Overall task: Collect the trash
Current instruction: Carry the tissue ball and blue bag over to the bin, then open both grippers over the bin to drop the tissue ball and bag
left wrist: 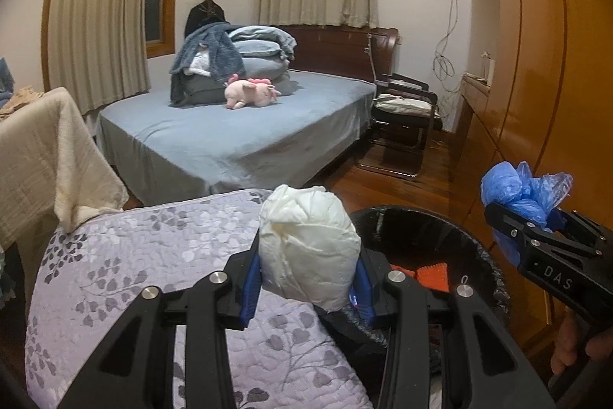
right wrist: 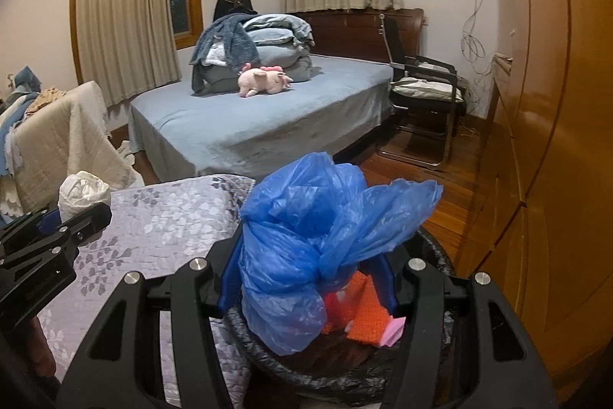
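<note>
My left gripper (left wrist: 306,288) is shut on a white crumpled wad of paper (left wrist: 308,248), held above the edge of a purple floral quilt (left wrist: 134,267), just left of the bin. My right gripper (right wrist: 306,284) is shut on a crumpled blue plastic bag (right wrist: 306,240), held over a black-lined trash bin (right wrist: 345,376) that holds orange and pink scraps (right wrist: 369,317). The bin (left wrist: 421,229) lies between the grippers in the left wrist view, where the right gripper (left wrist: 525,217) with the blue bag (left wrist: 513,188) shows at right. The left gripper (right wrist: 76,213) with the white wad (right wrist: 82,192) shows at left in the right wrist view.
A blue bed (left wrist: 237,129) with folded bedding and a pink plush toy (left wrist: 251,92) stands ahead. A black chair (left wrist: 406,117) sits beside it. A wooden wardrobe (left wrist: 548,64) runs along the right. A beige-draped chair (left wrist: 42,148) is at left.
</note>
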Motion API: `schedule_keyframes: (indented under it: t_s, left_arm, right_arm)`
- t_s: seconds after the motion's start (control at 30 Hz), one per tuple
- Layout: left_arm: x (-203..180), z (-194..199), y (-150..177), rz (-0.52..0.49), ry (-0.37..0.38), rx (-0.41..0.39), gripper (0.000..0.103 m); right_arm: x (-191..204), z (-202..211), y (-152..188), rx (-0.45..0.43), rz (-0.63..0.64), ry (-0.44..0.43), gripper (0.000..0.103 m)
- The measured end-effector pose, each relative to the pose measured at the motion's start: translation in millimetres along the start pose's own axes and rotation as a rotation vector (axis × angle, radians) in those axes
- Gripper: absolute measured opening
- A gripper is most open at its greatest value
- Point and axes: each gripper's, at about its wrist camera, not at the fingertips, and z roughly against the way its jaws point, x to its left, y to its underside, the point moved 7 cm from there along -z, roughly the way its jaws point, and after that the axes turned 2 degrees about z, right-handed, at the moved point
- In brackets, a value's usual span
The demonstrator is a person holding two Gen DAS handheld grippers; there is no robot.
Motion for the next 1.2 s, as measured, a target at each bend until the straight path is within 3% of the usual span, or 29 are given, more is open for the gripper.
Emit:
schedule_keyframes:
  t_s: [0.87,0.97,1.03,1.1,1.2]
  left_arm:
    - [-85,-110,8,-0.095,0.183,0.084,0.041]
    - [-93,-121,9,-0.093,0.244,0.106,0.047]
    - [-97,-129,11,-0.092,0.278,0.125,0.056]
    - [-97,-133,12,-0.087,0.296,0.132,0.067]
    - [-94,-133,14,-0.083,0.306,0.133,0.073]
  right_arm:
    - [-68,-72,36,0.119,-0.054,0.113,0.055]
    - [-76,-80,38,0.118,-0.058,0.119,0.060]
    - [-82,-86,43,0.129,-0.056,0.148,0.069]
    - [-90,-90,48,0.136,-0.072,0.164,0.077]
    - [-96,-92,54,0.133,-0.085,0.170,0.085]
